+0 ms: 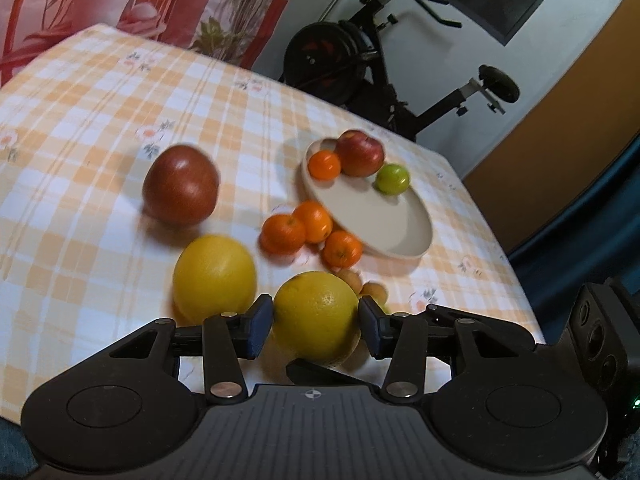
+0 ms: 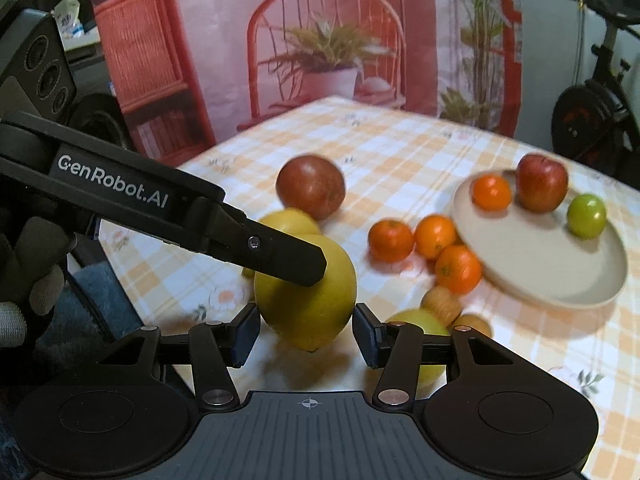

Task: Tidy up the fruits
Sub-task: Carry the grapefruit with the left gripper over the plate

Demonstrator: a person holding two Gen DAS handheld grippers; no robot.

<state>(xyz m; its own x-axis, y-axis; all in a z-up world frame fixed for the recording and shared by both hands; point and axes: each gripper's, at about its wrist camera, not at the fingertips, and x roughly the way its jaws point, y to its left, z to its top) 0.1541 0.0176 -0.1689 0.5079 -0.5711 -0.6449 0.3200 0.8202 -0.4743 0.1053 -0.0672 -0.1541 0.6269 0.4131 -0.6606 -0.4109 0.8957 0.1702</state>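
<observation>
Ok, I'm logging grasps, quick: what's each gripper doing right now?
Left gripper: closed on the lemon.
Right gripper: closed on the same lemon, as far as the pads show.

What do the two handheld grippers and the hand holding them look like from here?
Both grippers, left gripper and right gripper, are matte black with ribbed bases, crosshair marks, silver pivot pins and dark blue fingers. The left one's side reads "GenRobot.AI" in white. The visible hand wears a grey glove.

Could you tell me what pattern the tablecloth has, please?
The tablecloth has orange-and-white checks with small flowers, best seen in the left wrist view.
</observation>
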